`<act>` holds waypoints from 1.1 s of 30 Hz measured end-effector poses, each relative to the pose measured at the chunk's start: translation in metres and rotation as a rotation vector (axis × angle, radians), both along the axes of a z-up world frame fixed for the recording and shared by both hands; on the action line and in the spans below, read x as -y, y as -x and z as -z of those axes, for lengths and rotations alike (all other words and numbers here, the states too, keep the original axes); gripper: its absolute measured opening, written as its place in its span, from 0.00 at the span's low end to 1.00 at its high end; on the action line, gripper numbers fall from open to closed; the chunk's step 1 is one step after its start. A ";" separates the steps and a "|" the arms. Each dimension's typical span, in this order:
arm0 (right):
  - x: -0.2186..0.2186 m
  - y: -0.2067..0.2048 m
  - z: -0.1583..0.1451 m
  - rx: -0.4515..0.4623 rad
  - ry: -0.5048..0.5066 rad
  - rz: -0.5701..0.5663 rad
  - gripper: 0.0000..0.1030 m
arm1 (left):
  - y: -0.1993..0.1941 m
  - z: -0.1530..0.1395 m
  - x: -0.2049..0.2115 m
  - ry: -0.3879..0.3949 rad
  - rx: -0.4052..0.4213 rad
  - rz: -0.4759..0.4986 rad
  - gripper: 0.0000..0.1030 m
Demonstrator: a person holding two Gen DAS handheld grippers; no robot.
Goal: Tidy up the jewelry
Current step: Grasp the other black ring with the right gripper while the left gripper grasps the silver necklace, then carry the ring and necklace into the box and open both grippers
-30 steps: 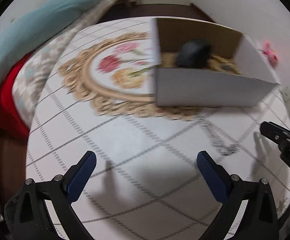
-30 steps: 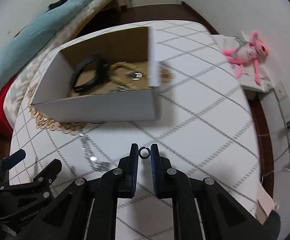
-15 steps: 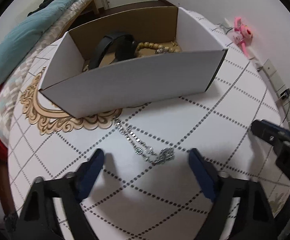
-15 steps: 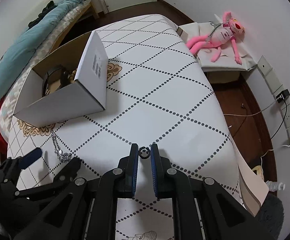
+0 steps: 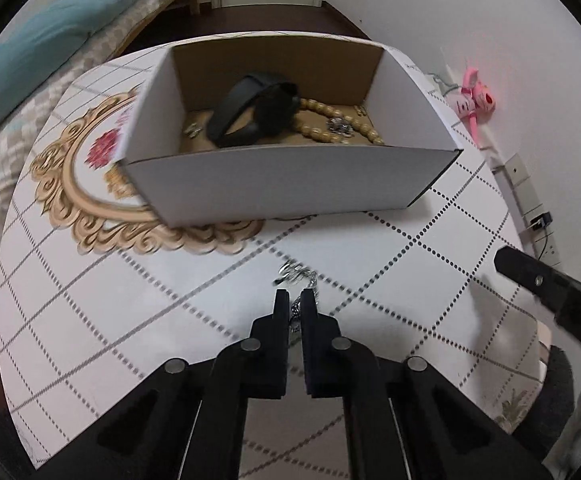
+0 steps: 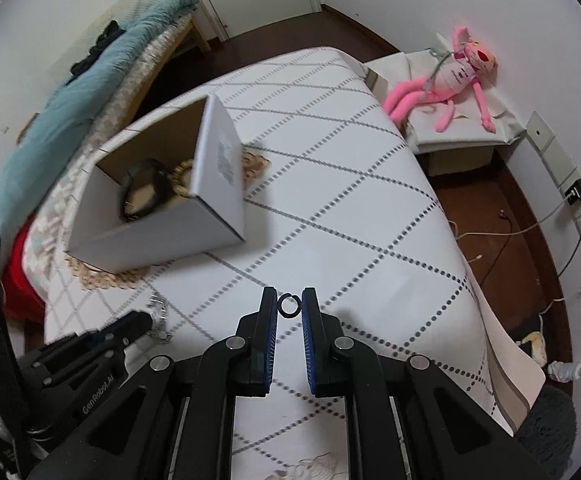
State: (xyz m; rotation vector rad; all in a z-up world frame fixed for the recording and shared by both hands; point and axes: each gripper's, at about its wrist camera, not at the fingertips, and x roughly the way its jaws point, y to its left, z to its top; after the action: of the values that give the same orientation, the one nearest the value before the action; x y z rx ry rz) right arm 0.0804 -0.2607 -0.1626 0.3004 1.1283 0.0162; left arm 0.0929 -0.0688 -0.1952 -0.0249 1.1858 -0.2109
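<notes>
A white cardboard box (image 5: pixel 274 184) stands on the patterned table; it holds a black band (image 5: pixel 250 110), a beige bead necklace (image 5: pixel 330 128) and small silver pieces. My left gripper (image 5: pixel 295 300) is shut on a silver chain (image 5: pixel 296 274) just in front of the box. My right gripper (image 6: pixel 289 300) is shut on a small black ring (image 6: pixel 289 305), to the right of the box (image 6: pixel 210 216) and above the table. The left gripper and chain also show in the right wrist view (image 6: pixel 158 312).
The table (image 5: pixel 130 320) has a white dotted-grid cloth with a gold floral medallion (image 5: pixel 90 208) under the box. A pink plush toy (image 6: pixel 446 80) lies on a low stand to the right. A bed with a teal blanket (image 6: pixel 70 112) lies left. Cables lie on the floor (image 6: pixel 510 240).
My left gripper has closed from wide open onto the silver chain and lifted its end. My right gripper still holds the ring and has swung rightward.
</notes>
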 end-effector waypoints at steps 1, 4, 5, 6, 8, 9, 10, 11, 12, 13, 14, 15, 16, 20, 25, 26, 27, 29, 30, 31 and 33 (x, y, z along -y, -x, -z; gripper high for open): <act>-0.001 0.000 -0.003 0.007 -0.005 -0.003 0.12 | 0.003 -0.003 -0.006 0.006 0.000 -0.008 0.03; -0.006 0.000 -0.015 0.027 -0.025 -0.020 0.12 | 0.012 -0.014 -0.023 0.024 0.008 -0.034 0.03; -0.007 -0.001 -0.018 0.033 -0.030 -0.026 0.12 | 0.013 -0.017 -0.028 0.032 0.011 -0.039 0.03; -0.009 -0.001 -0.021 0.037 -0.039 -0.032 0.12 | 0.014 -0.020 -0.031 0.038 0.014 -0.044 0.03; -0.013 -0.001 -0.028 0.047 -0.053 -0.041 0.12 | 0.015 -0.031 -0.040 0.056 0.030 -0.056 0.03; -0.016 -0.002 -0.032 0.053 -0.060 -0.049 0.12 | 0.013 -0.037 -0.042 0.063 0.040 -0.060 0.03; -0.018 -0.002 -0.035 0.057 -0.063 -0.054 0.12 | 0.012 -0.044 -0.045 0.071 0.055 -0.064 0.03; -0.020 -0.003 -0.039 0.063 -0.066 -0.061 0.12 | 0.011 -0.050 -0.045 0.077 0.067 -0.065 0.03; -0.022 -0.005 -0.043 0.070 -0.069 -0.070 0.12 | 0.010 -0.056 -0.047 0.083 0.079 -0.064 0.03; -0.025 -0.006 -0.048 0.079 -0.072 -0.077 0.12 | 0.009 -0.063 -0.048 0.090 0.092 -0.065 0.03; -0.026 -0.008 -0.052 0.085 -0.076 -0.084 0.12 | 0.008 -0.072 -0.050 0.102 0.107 -0.061 0.03; -0.028 -0.010 -0.058 0.094 -0.083 -0.090 0.12 | 0.007 -0.078 -0.051 0.108 0.118 -0.059 0.03; -0.030 -0.012 -0.064 0.104 -0.085 -0.095 0.12 | 0.005 -0.085 -0.052 0.118 0.131 -0.059 0.03; -0.038 -0.022 -0.087 0.141 -0.102 -0.120 0.12 | -0.006 -0.120 -0.057 0.161 0.184 -0.047 0.03; -0.049 -0.045 -0.110 0.164 -0.109 -0.161 0.12 | -0.026 -0.154 -0.062 0.183 0.245 -0.039 0.03; -0.053 -0.054 -0.111 0.155 -0.106 -0.178 0.12 | -0.035 -0.159 -0.063 0.180 0.253 -0.037 0.03; -0.054 -0.061 -0.110 0.145 -0.112 -0.183 0.12 | -0.039 -0.160 -0.064 0.179 0.254 -0.039 0.03; -0.058 -0.075 -0.107 0.118 -0.117 -0.198 0.12 | -0.055 -0.156 -0.064 0.176 0.233 -0.038 0.03; -0.060 -0.083 -0.103 0.102 -0.119 -0.202 0.12 | -0.061 -0.152 -0.064 0.181 0.219 -0.042 0.03; -0.061 -0.091 -0.098 0.083 -0.123 -0.207 0.12 | -0.068 -0.147 -0.065 0.185 0.201 -0.044 0.03; -0.066 -0.105 -0.086 0.038 -0.125 -0.219 0.12 | -0.080 -0.132 -0.064 0.180 0.161 -0.045 0.03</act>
State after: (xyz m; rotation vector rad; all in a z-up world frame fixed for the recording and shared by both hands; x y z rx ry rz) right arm 0.1858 -0.1951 -0.0770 0.2855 1.1198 0.2857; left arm 0.1733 -0.0053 -0.0629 -0.1890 1.0023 -0.2739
